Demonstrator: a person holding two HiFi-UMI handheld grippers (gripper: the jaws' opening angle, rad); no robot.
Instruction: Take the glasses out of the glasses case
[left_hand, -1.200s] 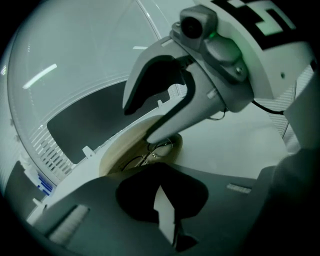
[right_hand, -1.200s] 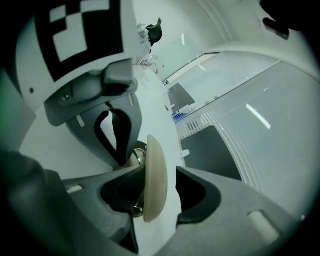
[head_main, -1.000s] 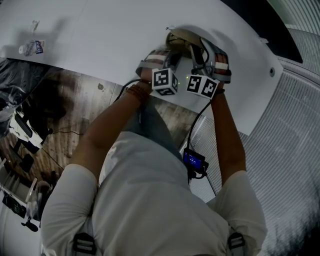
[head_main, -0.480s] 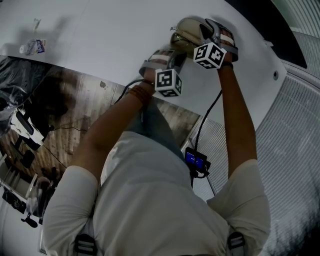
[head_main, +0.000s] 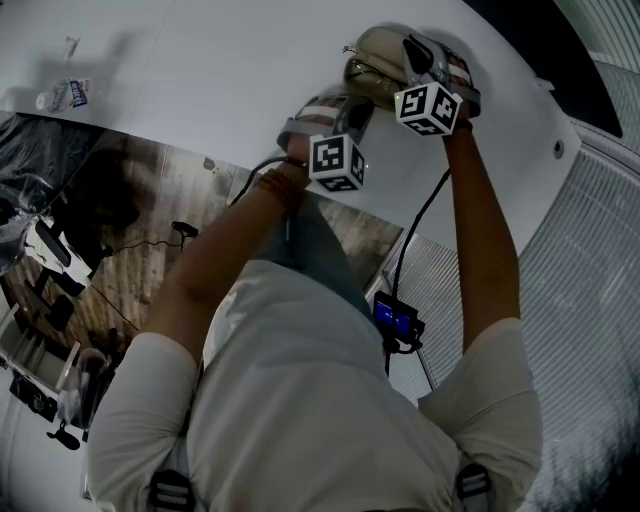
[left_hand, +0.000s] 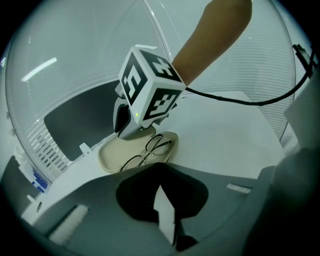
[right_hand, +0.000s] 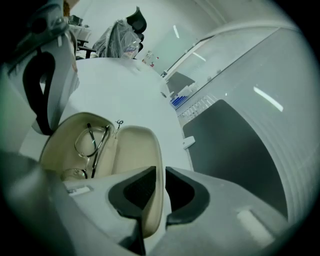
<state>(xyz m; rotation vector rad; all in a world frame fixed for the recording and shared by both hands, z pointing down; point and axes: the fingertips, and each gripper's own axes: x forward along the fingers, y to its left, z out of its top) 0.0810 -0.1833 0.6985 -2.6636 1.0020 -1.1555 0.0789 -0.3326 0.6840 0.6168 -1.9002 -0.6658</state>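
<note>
Seen from above, both bare arms reach toward the top of the frame, the left arm (head_main: 225, 250) bent at the elbow and the right arm (head_main: 482, 230) nearly straight. The left gripper (head_main: 345, 108), at upper centre, has its jaws together on nothing. The right gripper (head_main: 408, 55), just to its upper right, pinches the lid rim of the glasses case (right_hand: 136, 150).

White short-sleeved shirt (head_main: 300, 400), dark shoulder straps (head_main: 168, 490)
</note>
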